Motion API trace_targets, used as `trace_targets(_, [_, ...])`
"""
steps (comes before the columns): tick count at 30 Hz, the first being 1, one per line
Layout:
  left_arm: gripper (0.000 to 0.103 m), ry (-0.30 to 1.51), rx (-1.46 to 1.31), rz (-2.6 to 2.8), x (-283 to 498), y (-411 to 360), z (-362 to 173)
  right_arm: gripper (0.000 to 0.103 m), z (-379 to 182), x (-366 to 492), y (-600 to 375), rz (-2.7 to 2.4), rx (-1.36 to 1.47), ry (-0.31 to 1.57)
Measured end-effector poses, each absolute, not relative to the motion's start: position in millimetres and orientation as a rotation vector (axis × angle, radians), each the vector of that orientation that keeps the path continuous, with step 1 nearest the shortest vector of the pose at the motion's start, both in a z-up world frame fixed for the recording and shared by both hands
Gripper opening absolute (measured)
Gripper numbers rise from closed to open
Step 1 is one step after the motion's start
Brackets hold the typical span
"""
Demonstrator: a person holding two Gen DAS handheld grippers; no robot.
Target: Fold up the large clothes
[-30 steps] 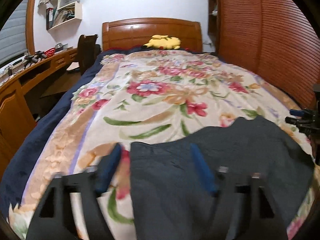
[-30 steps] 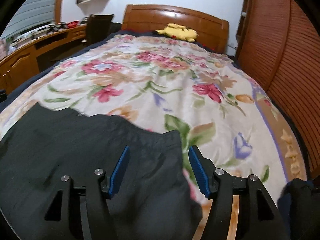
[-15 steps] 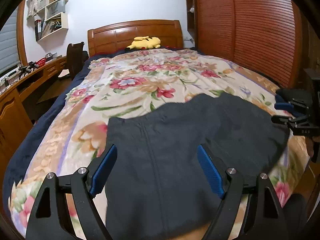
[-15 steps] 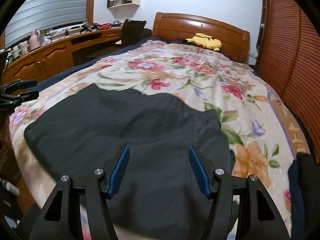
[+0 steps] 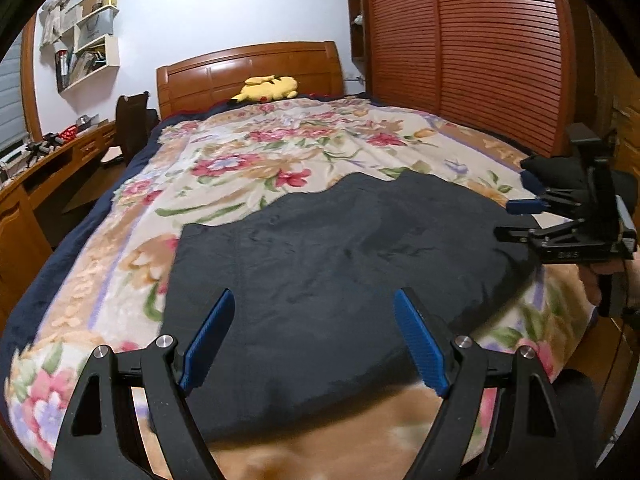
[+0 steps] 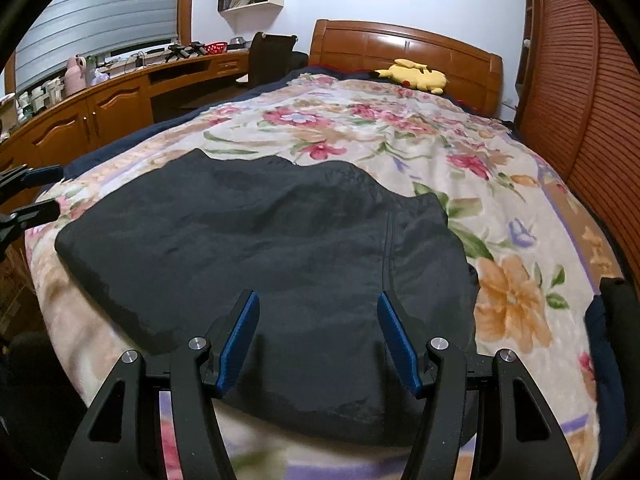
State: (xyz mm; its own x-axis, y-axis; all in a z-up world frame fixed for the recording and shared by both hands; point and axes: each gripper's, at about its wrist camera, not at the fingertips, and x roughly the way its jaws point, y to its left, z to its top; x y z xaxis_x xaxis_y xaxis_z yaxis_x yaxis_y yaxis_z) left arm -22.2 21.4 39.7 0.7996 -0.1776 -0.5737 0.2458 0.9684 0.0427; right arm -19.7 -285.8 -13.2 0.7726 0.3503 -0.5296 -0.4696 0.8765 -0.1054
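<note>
A large dark garment (image 5: 340, 256) lies spread flat across the near end of the bed, and its near hem hangs over the edge (image 6: 260, 240). My left gripper (image 5: 314, 294) hovers open above the garment's near part, with nothing between its blue pads. My right gripper (image 6: 318, 296) is also open and empty, over the near hem beside a vertical seam. Each gripper shows in the other's view: the right gripper (image 5: 526, 192) off the garment's right edge, held in a hand (image 5: 596, 280), and the left gripper (image 6: 42, 192) off its left edge.
The floral blanket (image 5: 248, 168) covers the bed up to a wooden headboard (image 5: 248, 72) with a yellow plush toy (image 5: 268, 88). A second dark bundle of cloth (image 6: 612, 320) sits at the bed's right edge. A desk (image 6: 112, 112) and chair (image 6: 272, 56) stand left. Slatted wardrobe doors (image 5: 480, 60) line the right.
Both grippers have drawn back toward the foot of the bed, so more of the garment shows. The garment lies still and flat. Both jaws stay as wide as before.
</note>
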Motion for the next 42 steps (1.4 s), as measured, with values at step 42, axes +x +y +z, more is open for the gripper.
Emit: trace_targets(42, [0.083, 0.578, 0.034, -0.286, -30.2, -18.3, -3.2, 0.066, -24.9, -74.8, -293.0, 0.253, -0.205, 0.520])
